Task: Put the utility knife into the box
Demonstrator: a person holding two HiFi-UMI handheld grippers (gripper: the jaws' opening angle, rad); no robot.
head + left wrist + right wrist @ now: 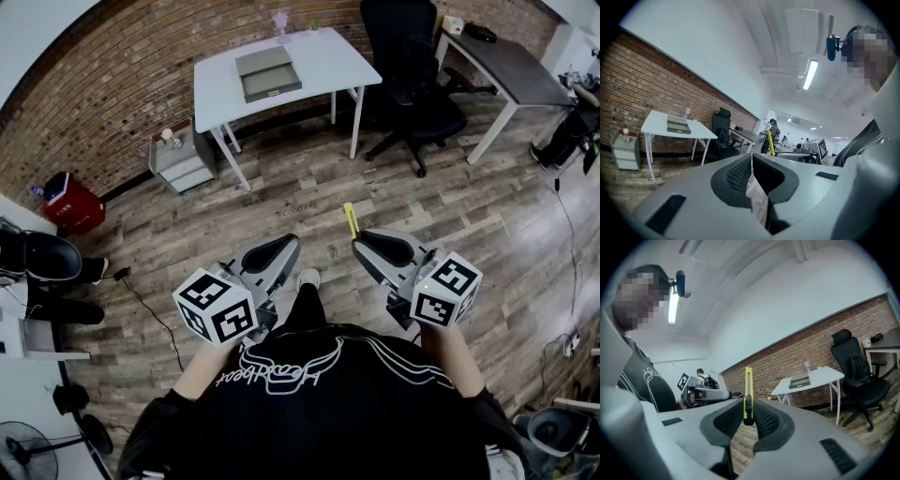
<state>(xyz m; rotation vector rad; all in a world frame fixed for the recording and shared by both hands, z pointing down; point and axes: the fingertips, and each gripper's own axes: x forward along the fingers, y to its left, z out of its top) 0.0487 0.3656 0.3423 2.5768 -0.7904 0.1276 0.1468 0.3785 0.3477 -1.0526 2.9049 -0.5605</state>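
A yellow utility knife [748, 394] stands upright between the pads of my right gripper [748, 414], which is shut on it. In the head view the utility knife [351, 220] pokes forward out of the right gripper [361, 240]. My left gripper [292, 242] is held level beside it, shut, with nothing in its jaws. From the left gripper [751, 166] view the knife [771, 142] shows to the right. The grey box [267, 74] lies on a white table [319, 56] by the brick wall, well ahead of both grippers.
A black office chair [412, 89] stands right of the white table, and a dark desk [511, 66] stands further right. A small drawer unit [180, 155] and a red container [71, 202] sit by the wall at left. Wooden floor lies between me and the table.
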